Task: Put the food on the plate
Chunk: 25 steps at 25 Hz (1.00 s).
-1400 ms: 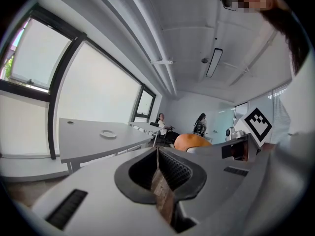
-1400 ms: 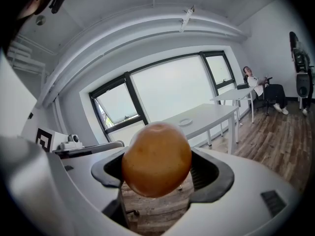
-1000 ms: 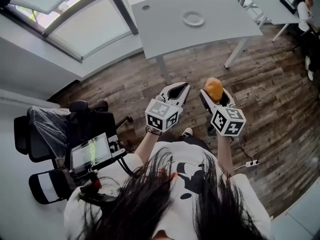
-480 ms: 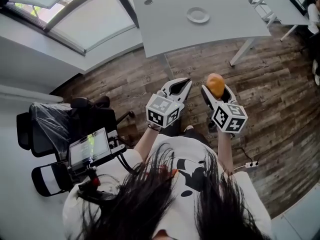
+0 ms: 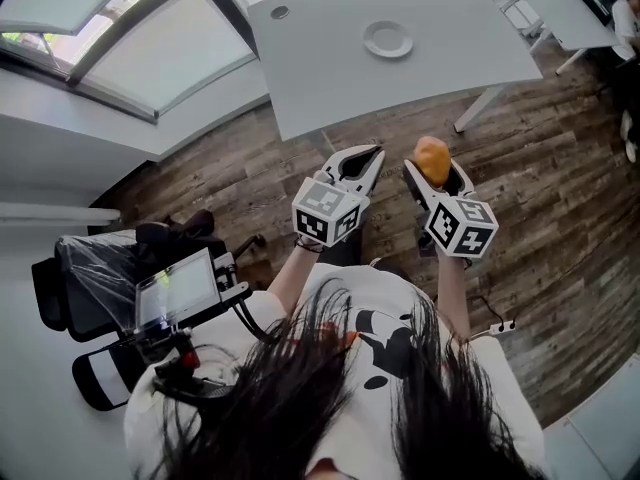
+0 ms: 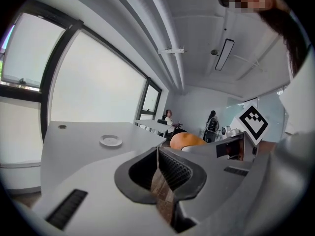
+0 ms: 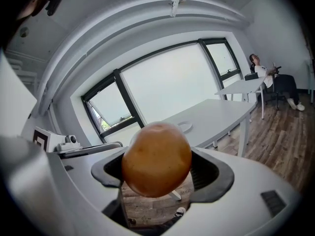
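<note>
A round orange-brown food item [image 5: 432, 159] sits pinched in my right gripper [image 5: 434, 171], held over the wooden floor; in the right gripper view the food [image 7: 156, 159] fills the gap between the jaws of the gripper [image 7: 157, 170]. Beside it, my left gripper [image 5: 364, 160] is shut and holds nothing; its pads meet at the tips [image 6: 158, 150]. A small white plate [image 5: 388, 39] lies on the grey table [image 5: 330, 63] ahead, well apart from both grippers. The plate [image 6: 110, 140] and the food [image 6: 187, 139] also show in the left gripper view.
A plastic-covered office chair [image 5: 95, 273] and a stand with a screen [image 5: 178, 293] are to my left. A power strip [image 5: 497, 326] lies on the floor at right. A second table [image 5: 545, 3] with a seated person [image 5: 625, 18] stands at far right. Windows [image 5: 120, 28] line the left.
The table and plate have drawn slightly nearer in the head view and the chair has slid down-left. Both grippers keep the same pose, the right still holding the food.
</note>
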Available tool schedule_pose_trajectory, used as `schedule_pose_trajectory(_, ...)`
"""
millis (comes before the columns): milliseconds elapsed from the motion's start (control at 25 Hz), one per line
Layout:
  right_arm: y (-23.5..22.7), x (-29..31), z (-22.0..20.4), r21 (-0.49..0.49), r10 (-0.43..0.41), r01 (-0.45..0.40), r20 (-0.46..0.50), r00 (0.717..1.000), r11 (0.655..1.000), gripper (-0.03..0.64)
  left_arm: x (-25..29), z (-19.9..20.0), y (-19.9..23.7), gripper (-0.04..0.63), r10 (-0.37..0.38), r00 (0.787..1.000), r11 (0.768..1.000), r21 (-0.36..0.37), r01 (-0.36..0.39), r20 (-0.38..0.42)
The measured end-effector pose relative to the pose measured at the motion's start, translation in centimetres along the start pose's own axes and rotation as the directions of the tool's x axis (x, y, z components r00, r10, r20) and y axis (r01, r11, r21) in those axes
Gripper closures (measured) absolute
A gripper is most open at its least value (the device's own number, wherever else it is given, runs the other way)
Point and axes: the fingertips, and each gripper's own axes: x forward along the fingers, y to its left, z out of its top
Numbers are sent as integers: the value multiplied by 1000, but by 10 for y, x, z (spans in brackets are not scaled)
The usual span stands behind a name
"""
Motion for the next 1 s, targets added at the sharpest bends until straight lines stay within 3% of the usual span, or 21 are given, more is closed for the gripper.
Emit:
schedule_pose_trajectory(440,-10,85,48,11,-26,26,-13,1000,1000,245,52,41,81,584,-22,1000,1000,-10,22,-12)
schedule_pose_trajectory(1000,4,184,80,10,-50,50,-28,998,999,245,76,72,182,583,-35,999,999,-3,35,-10)
